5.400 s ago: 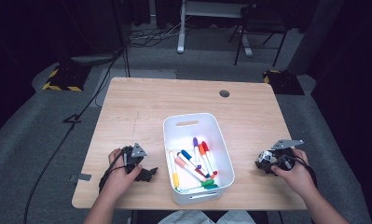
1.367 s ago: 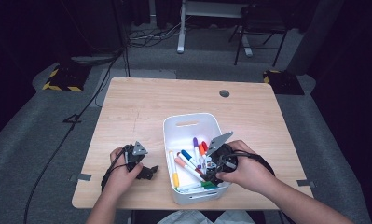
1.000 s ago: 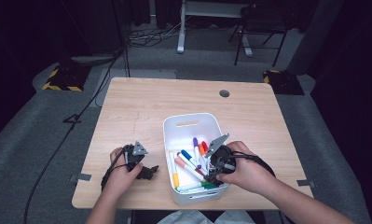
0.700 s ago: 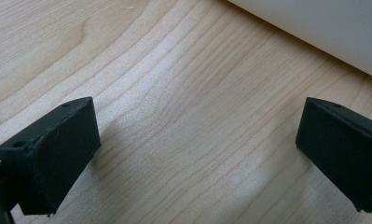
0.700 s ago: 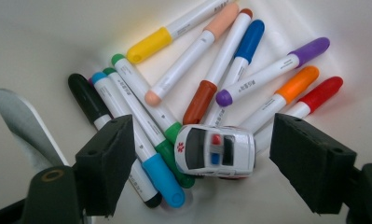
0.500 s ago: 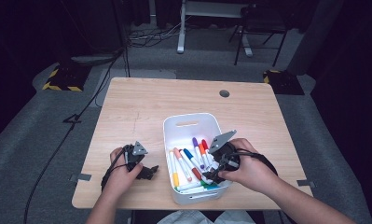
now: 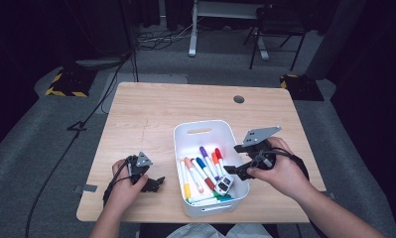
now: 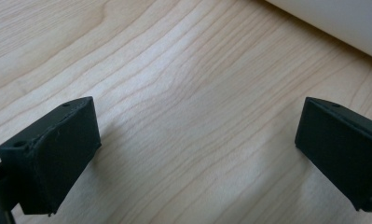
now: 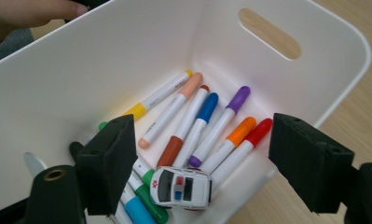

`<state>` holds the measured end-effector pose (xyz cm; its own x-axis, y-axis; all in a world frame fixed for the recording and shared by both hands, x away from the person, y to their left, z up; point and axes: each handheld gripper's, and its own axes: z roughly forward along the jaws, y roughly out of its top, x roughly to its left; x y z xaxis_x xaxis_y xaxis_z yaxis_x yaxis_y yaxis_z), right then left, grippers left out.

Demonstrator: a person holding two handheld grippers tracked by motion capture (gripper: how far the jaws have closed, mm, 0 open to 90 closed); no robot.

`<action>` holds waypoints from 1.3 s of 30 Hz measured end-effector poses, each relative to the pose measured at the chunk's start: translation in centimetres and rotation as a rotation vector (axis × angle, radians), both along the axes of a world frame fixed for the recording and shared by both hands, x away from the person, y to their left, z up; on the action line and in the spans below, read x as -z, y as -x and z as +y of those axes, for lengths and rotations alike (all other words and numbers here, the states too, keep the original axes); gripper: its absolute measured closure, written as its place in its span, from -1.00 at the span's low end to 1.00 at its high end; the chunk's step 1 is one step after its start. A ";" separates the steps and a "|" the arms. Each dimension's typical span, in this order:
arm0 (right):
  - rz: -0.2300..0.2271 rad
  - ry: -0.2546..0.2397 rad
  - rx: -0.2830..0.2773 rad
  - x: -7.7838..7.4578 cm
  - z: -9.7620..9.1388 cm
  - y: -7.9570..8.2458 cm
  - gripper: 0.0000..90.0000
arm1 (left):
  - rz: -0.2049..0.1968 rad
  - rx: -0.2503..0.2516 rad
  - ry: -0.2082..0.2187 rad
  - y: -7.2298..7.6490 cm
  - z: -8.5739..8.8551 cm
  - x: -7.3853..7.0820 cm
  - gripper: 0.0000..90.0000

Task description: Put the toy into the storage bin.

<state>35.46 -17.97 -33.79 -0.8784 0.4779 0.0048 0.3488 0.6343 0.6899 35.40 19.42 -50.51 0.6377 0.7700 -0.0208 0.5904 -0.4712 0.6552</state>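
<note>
black jaws of the right gripper (image 9: 200, 158) stand spread wide with nothing pinched between them, hanging just above the near right corner of the white bin (image 7: 181, 148). directly under them a small toy ambulance (image 9: 181, 186) lies on its wheels atop the markers (image 9: 207, 123), free of both pads, so the step in hand looks like the release of the toy into the bin and the pull-away. to do it well, the gripper should lift straight up with the jaws kept wide until they are above the rim, rather than swinging sideways, since the near wall of the bin sits close to the right jaw and a clipped rim could drag the light bin across the counter (image 7: 151, 109). the toy rests on round pens and may roll or tip if nudged. the right hand (image 7: 280, 171) grips the tool from the right side of the bin, forearm coming in from the lower right, jaws angled down and leftward into the bin. the left gripper (image 7: 153, 184) lies low on the counter just left of the bin, held in the left hand (image 7: 123, 186), its jaws also spread and empty over bare wood, pointing toward the bin's wall.
</note>
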 end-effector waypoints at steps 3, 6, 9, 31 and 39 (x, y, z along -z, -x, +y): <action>-0.004 -0.025 0.037 0.0 -1.1 -0.4 -0.46 | -0.003 -0.006 -0.003 0.2 0.4 0.0 -0.99; -0.017 -0.043 0.069 0.0 -2.4 -0.9 -0.46 | -0.001 -0.009 -0.001 0.4 0.7 0.0 -0.99; -0.025 -0.057 0.103 0.1 -3.8 -1.3 -0.46 | -0.006 -0.016 -0.004 0.6 1.0 0.0 -0.99; -0.006 -0.107 0.365 3.4 -13.6 -3.1 -0.46 | -0.002 -0.031 -0.002 1.1 1.6 0.0 -1.00; 0.015 -0.099 0.441 5.6 -16.9 -3.4 -0.48 | -0.005 -0.016 -0.004 0.9 1.8 0.0 -1.00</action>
